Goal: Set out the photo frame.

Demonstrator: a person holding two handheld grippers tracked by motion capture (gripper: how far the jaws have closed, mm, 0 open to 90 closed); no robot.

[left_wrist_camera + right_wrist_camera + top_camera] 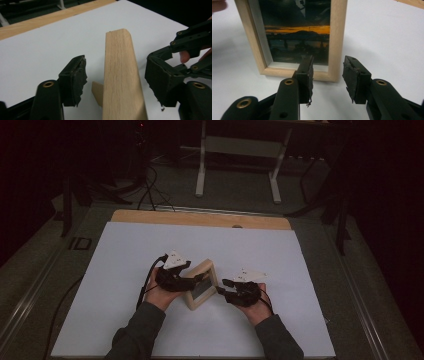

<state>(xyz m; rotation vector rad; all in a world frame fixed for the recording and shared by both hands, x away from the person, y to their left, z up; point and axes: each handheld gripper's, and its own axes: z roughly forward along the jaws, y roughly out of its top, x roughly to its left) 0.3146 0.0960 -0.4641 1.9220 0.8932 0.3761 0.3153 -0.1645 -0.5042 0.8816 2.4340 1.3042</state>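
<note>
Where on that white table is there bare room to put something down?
The white sheet is bare behind the light wooden picture frame up to the wooden table edge, and along its left and right margins. It is crowded mid-front, where both tongs flank the frame.

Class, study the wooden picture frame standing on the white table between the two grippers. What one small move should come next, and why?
Probably draw the left gripper back off the picture frame. Its jaws stand apart on either side of the frame's wooden edge with gaps showing, so nothing is gripped. The frame stands upright on the white table, a prop visible behind it. The right gripper is open in front of it.
</note>
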